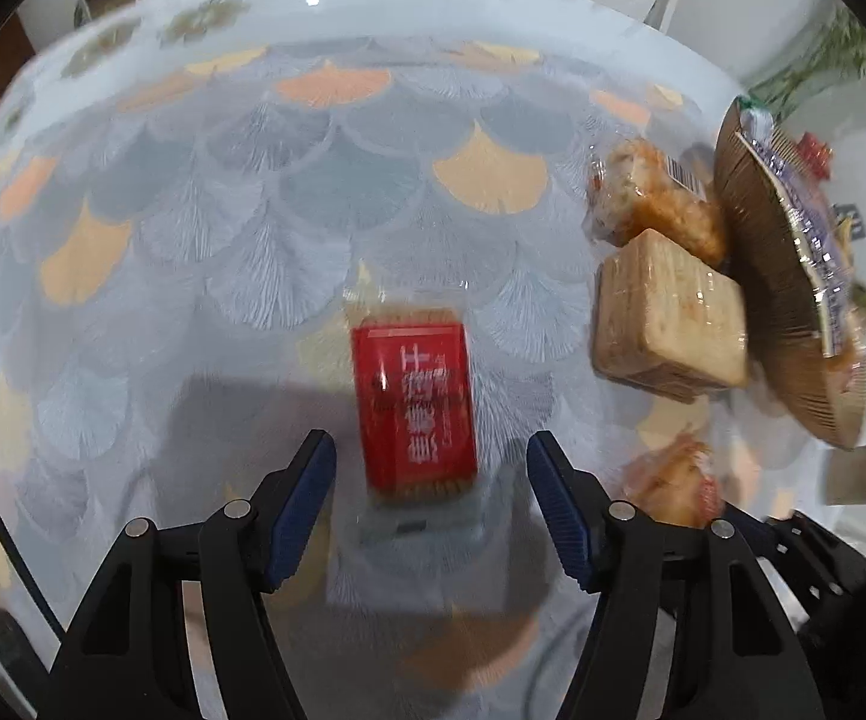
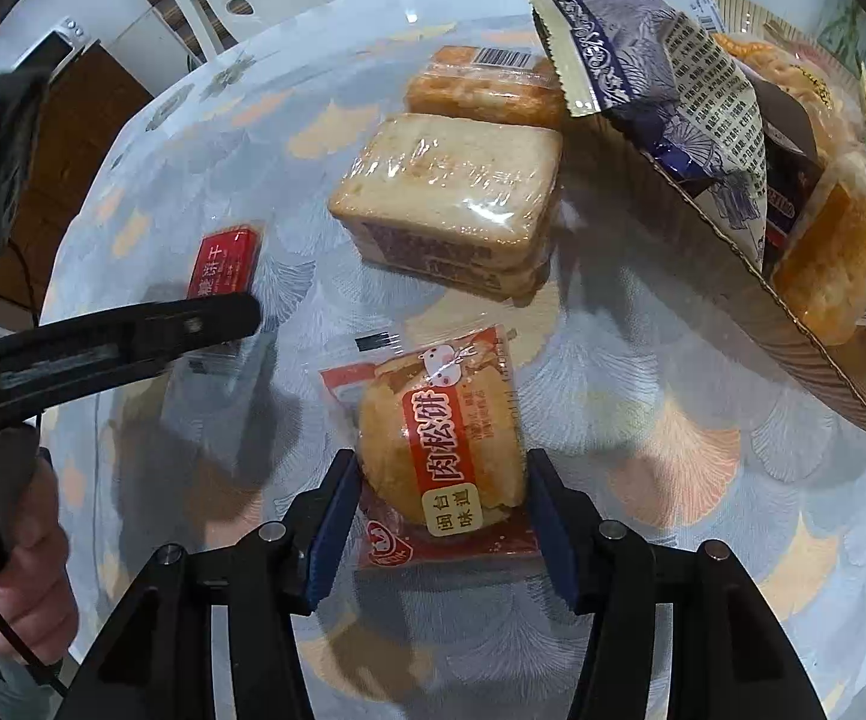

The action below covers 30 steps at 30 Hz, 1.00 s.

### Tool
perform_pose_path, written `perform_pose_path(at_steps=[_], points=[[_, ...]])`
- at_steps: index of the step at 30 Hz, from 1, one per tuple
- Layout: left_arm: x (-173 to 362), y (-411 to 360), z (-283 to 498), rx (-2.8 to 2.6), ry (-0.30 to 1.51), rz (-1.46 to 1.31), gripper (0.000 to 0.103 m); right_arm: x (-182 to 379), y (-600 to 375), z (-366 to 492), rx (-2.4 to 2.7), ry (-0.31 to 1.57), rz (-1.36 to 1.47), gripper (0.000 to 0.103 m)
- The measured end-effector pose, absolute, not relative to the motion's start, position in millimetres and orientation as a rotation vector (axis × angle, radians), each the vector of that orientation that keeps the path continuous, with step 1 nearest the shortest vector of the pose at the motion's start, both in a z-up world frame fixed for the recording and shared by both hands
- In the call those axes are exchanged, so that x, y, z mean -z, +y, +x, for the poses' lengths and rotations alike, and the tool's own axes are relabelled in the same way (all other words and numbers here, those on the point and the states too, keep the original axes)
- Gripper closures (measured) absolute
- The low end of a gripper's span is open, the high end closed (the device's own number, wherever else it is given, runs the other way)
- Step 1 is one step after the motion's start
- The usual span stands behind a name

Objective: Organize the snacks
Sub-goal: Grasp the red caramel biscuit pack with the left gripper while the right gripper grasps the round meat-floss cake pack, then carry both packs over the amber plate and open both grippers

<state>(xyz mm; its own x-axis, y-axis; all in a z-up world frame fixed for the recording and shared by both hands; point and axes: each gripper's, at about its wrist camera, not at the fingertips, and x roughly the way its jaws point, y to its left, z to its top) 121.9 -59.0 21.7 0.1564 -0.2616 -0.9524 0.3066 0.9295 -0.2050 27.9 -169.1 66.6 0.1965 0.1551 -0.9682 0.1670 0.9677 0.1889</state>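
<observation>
On the bench (image 1: 205, 222), the left gripper (image 1: 431, 504) hangs spread over a red packet (image 1: 412, 402), which lies flat between its 2 fingers with a gap each side. At 2 o'clock from the packet sit a wrapped toast (image 1: 667, 324) and, beyond it, a crispy snack (image 1: 655, 198), beside a tilted cardboard tray (image 1: 751, 276) of snacks. The right gripper (image 2: 442, 516) pinches a round pastry pack (image 2: 439, 450) lying on the bench, toast at 12 o'clock.
</observation>
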Motion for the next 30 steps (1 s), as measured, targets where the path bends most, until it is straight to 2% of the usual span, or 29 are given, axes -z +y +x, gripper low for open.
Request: perform_pose_path(at_steps=[2, 3, 5, 6, 12, 17, 30], points=[[-21, -65, 122, 0.393, 1.338, 0.079, 0.048, -66, -164, 27, 0.022, 1.368, 0.259, 0.048], [-20, -66, 121, 0.385, 1.330, 0.089, 0.059, -66, -163, 27, 0.025, 1.363, 0.249, 0.048], [-21, -64, 120, 0.353, 1.306, 0.129, 0.072, -68, -160, 25, 0.033, 1.347, 0.223, 0.050], [-22, -64, 120, 0.361, 1.306, 0.126, 0.072, -71, -158, 23, 0.043, 1.329, 0.202, 0.053], [-36, -61, 113, 0.388, 1.284, 0.097, 0.072, -98, -144, 9, -0.039, 1.249, 0.141, 0.054], [-63, -72, 113, 0.444, 1.231, 0.079, 0.072, -116, -151, -2, -0.091, 1.246, 0.227, 0.054], [-139, -169, 123, 0.680, 1.057, 0.120, 0.072, -180, -259, 3, 0.148, 1.075, 0.429, 0.054]])
